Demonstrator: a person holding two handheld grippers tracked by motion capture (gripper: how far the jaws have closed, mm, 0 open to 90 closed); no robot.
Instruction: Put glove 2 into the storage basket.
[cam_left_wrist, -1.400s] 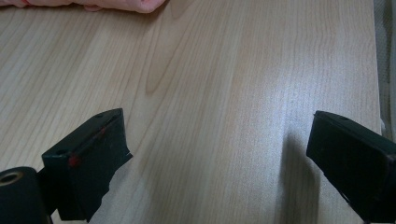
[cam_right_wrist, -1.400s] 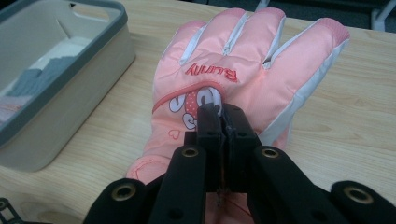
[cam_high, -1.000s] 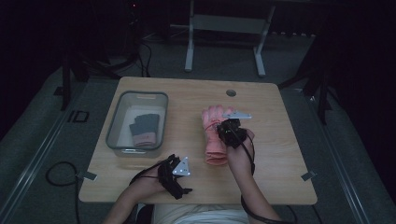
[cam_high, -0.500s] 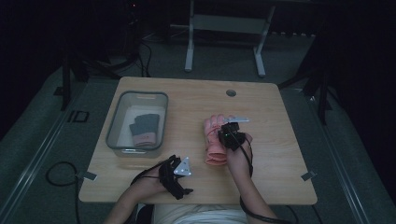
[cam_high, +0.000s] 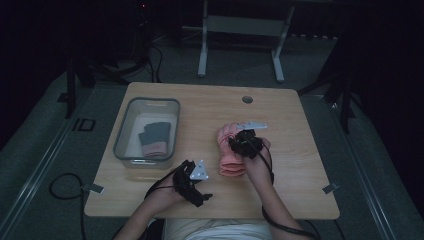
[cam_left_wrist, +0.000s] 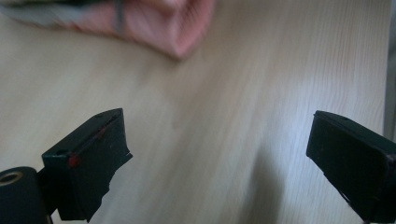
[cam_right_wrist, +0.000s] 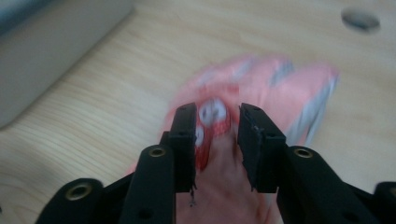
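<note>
The pink glove (cam_high: 231, 150) lies flat on the wooden table (cam_high: 300, 165), a little right of the middle, with its fingers pointing away from you and its cuff toward your side. In the right gripper view the glove (cam_right_wrist: 261, 88) is blurred, and a small red and white patch on it shows between the two black jaws. Your right gripper (cam_high: 239, 143) is over the glove – its jaws have just been opening, they now stand a little apart, and the glove lies below and between them; the pads do not seem to press on it. Your right hand (cam_high: 257, 162) holds this gripper from the near side. Your left gripper (cam_high: 192, 182) is near the front edge of the table, just beside the cuff of the glove and apart from it. In the left gripper view its jaws stand wide open with nothing between them, only bare wood, and a corner of the pink glove (cam_left_wrist: 163, 25) shows at the top. To the left on the table stands a clear bin (cam_high: 125, 135) – inside it lies a dark glove (cam_high: 154, 137) with a pink cuff.
</note>
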